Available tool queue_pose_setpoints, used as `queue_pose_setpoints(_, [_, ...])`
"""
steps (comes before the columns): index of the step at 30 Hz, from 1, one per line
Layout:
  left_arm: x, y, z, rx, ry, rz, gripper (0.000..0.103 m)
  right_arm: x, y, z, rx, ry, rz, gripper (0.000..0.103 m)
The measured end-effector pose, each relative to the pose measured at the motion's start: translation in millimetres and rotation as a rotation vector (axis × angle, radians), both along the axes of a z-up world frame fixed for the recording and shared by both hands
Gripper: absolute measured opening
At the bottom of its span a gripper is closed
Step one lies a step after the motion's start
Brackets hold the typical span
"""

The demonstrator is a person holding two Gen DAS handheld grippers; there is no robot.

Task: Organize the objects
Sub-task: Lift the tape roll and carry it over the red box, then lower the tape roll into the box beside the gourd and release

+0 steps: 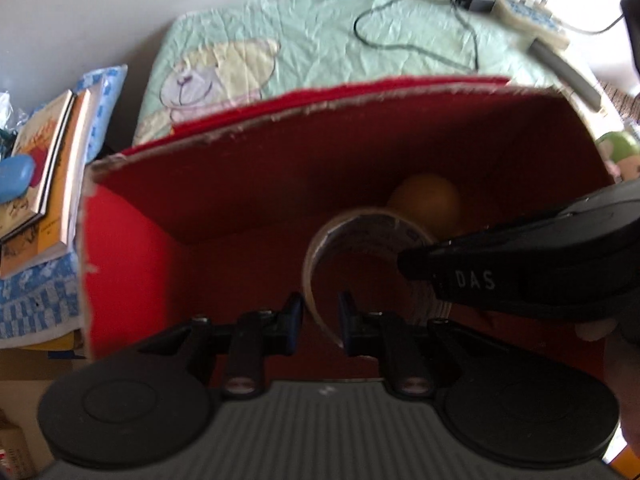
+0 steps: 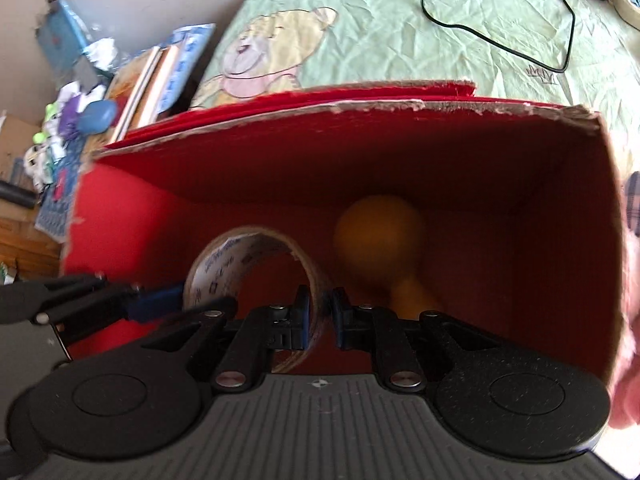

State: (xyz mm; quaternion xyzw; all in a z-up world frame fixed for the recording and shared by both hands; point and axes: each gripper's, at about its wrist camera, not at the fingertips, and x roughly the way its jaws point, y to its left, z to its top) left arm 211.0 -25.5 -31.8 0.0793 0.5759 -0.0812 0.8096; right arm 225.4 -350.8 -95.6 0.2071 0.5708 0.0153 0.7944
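Both grippers, left gripper and right gripper, clenched on tape roll, lowering it into red box beside yellow toy. Next: set roll on box floor, release jaws.

Tape roll held over the open red box

The tape roll, a brownish ring with printed inner face, stands on edge between both tools' fingers; beyond it, deeper in the red box, lies a blurred yellow-orange round object
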Motion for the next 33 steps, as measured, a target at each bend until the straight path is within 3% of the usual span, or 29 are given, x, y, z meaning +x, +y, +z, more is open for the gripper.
queue_pose_setpoints(5, [14.9, -9.0, -8.7, 0.018, 0.050, -0.012, 0.014, -0.9, -5.6, -5.1, -0.026, -0.013, -0.038, 0.013])
queue_pose_setpoints(11, [26.8, -37.1, -11.1, 0.021, 0.078, -0.073, 0.014, -17.0, -31.8, -0.9, -0.053, -0.015, -0.162, 0.013])
queue_pose_setpoints(18, [33.3, -44.4, -13.6, -0.030, 0.119, -0.081, 0.015, -25.8, -34.1, 2.9, -0.123, -0.021, -0.183, 0.013])
queue_pose_setpoints(26, [28.0, -38.9, -5.4, -0.072, 0.098, -0.073, 0.041, -25.5, -36.6, 4.0, -0.168, -0.036, -0.179, 0.014])
queue_pose_setpoints(33, [25.8, -42.1, 0.0, -0.086, 0.099, -0.103, 0.045, -31.7, -40.4, 20.4, -0.160, -0.120, -0.190, 0.020])
